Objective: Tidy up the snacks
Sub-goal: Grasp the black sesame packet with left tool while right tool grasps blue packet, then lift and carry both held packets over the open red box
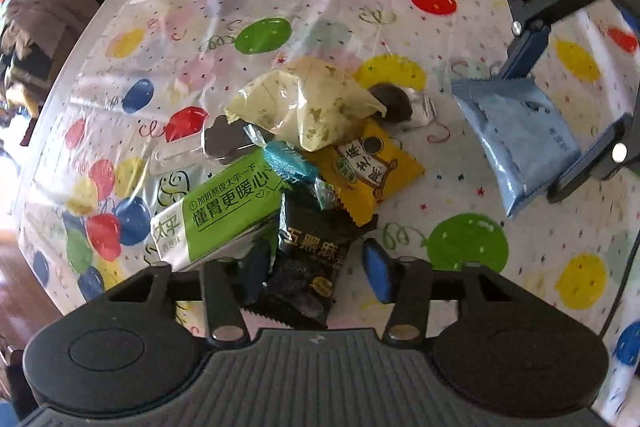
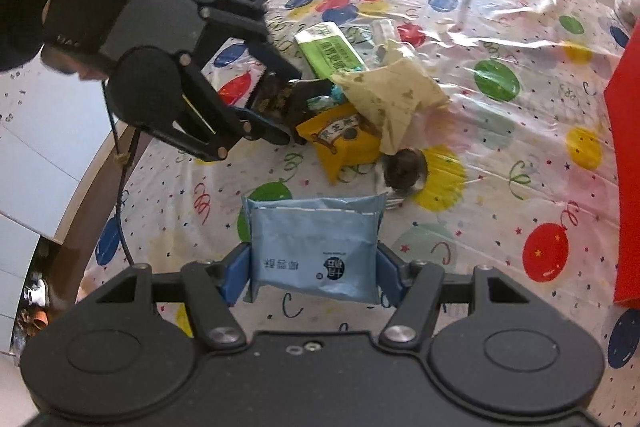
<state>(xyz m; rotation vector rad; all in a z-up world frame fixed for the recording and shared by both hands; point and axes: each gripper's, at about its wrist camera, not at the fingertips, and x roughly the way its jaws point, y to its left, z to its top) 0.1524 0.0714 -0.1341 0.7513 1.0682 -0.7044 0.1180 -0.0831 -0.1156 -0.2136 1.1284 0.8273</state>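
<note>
Much bare tablecloth around snack pile

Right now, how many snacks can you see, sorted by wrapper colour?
blue packet: 1
black packet: 1
green packet: 1
yellow packet: 1
cream pouch: 1
teal sweet: 1
clear-wrapped dark snacks: 2
Total: 8

Two close downward wrist views, shared snack pile
</note>
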